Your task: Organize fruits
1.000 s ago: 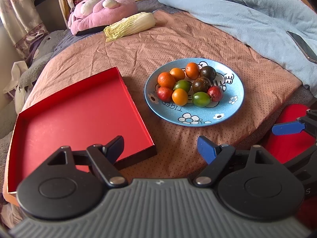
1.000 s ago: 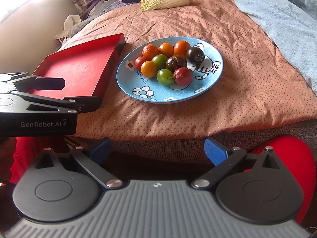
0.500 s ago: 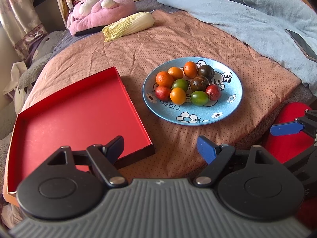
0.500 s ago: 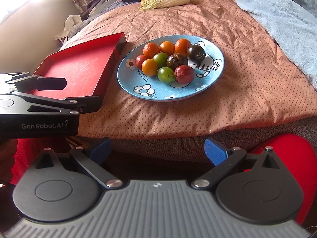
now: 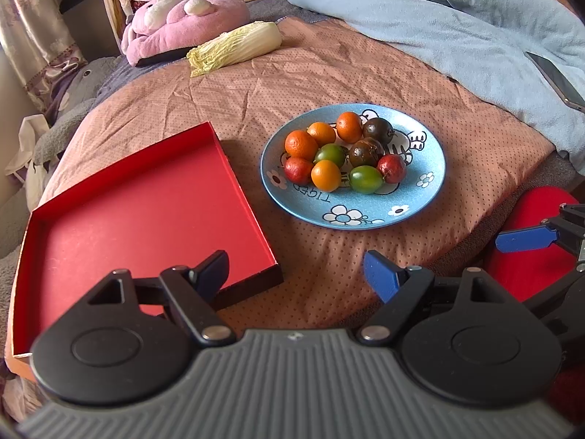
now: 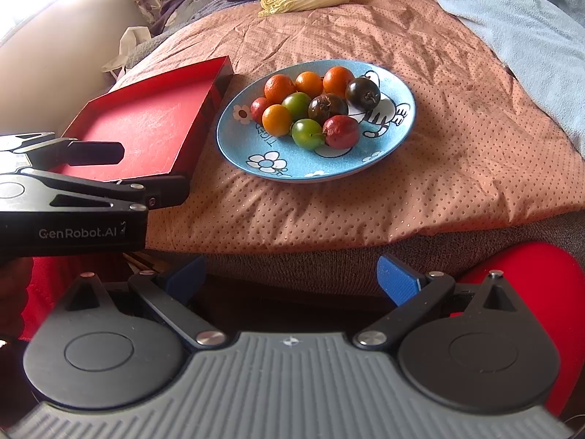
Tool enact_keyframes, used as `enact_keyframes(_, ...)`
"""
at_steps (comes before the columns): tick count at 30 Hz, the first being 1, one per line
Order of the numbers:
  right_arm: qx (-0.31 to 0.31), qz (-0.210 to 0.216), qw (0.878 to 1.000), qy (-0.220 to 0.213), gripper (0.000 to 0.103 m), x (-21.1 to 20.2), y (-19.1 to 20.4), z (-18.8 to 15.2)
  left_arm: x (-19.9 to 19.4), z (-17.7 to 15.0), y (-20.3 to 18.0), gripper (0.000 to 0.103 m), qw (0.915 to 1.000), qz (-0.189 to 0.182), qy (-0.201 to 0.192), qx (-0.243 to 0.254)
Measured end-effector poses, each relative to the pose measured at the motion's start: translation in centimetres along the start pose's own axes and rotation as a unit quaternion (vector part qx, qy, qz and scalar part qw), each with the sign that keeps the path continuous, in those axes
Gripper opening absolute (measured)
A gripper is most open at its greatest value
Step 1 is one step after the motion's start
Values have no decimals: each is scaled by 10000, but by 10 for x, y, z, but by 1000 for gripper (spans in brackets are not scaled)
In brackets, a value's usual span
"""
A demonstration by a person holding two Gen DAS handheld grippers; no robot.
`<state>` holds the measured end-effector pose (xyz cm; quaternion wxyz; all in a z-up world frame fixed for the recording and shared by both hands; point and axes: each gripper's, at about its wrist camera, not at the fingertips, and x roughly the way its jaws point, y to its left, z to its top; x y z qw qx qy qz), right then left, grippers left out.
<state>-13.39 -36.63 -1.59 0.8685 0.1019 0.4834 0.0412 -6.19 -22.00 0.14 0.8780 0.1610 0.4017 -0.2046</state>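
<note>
We hold both tools low at the near edge of a bed covered with a dotted brown cloth (image 5: 329,84). Our left gripper (image 5: 296,274) has its jaws spread wide and grips nothing; its tips hang over the near corner of the red tray (image 5: 120,219) and the cloth beside it. Our right gripper (image 6: 292,274) is likewise spread wide and empty, hanging just off the bed's front edge, short of the plate. From the left wrist view one blue finger of the right tool shows at the far right; from the right wrist view the left tool's body shows at the left, over the tray's near end. The blue plate (image 5: 420,197), painted with flowers and a cartoon tiger, lies on the cloth just right of the tray, close to it, though we cannot tell if they touch. The fruits (image 5: 345,155) are all heaped on the plate, touching one another: four orange, two green, two red, two dark brownish. The tray holds no fruit. Farther back on the cloth lies a napa cabbage (image 5: 234,49), with a pink plush cushion (image 5: 182,25) behind it. A light blue blanket (image 5: 457,25) is bunched along the right side, and a phone (image 5: 555,78) rests on it.
</note>
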Motion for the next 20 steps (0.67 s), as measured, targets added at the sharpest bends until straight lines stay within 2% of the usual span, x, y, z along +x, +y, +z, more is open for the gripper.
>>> enact_keyframes(20,52,20,10000,-49,102,-3,0,1,0,2,-6,83,9999,-103,-54,28)
